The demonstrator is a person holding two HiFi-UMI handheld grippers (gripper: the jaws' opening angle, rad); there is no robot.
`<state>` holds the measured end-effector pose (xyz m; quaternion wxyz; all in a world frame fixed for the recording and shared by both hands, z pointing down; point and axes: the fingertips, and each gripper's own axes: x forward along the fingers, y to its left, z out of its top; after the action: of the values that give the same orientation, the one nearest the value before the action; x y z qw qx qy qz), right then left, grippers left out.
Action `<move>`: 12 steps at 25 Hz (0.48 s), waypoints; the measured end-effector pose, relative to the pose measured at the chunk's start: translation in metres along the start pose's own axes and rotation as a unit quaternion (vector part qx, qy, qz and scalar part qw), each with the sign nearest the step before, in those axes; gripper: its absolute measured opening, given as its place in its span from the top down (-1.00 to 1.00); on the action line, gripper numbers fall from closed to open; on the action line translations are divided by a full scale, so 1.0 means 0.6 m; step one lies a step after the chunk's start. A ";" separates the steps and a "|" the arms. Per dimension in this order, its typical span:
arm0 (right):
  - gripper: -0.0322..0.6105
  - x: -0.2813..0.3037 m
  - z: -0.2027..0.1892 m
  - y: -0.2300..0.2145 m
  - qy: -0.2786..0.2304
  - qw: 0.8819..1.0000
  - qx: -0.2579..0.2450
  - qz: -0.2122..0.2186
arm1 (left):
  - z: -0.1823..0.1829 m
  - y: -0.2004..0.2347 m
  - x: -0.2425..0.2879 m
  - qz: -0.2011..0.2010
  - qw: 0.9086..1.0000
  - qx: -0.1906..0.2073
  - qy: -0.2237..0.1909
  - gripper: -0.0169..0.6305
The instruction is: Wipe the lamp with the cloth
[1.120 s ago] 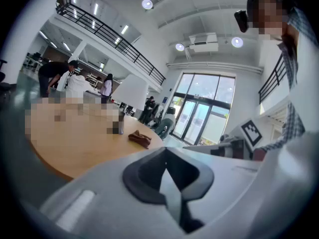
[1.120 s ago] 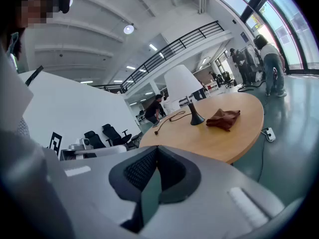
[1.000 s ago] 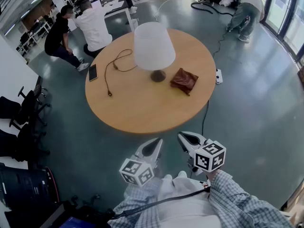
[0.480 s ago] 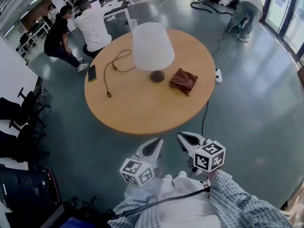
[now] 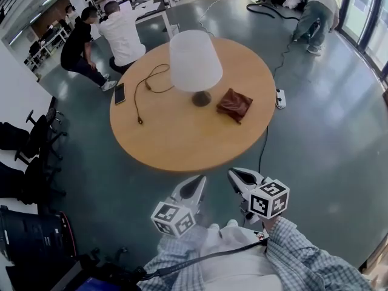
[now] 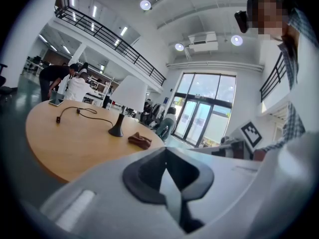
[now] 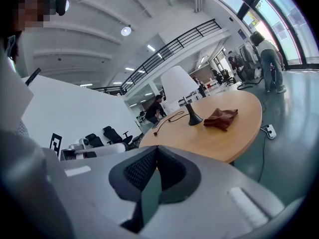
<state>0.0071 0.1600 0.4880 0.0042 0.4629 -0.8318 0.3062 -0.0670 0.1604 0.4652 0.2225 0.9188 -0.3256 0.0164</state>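
While my left tool (image 5: 195, 185) and right tool (image 5: 237, 177) sit pressed together, empty, the cloth (image 5: 235, 103) at mid-frame looks soft, probably light; I'd pinch a raised fold.

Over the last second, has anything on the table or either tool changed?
Nothing. The left tool and right tool stay shut and empty, short of the table; lamp, cloth, cable and phone lie as before.
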 end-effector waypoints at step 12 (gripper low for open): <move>0.89 -0.053 0.011 -0.031 -0.001 1.000 -0.018 0.001 | 0.007 -0.014 0.008 0.032 0.999 0.007 -0.014 0.94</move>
<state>0.0414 0.1742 0.4828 0.0113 0.4626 -0.8374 0.2910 -0.0588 0.1617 0.4587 0.2113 0.9095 -0.3577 0.0132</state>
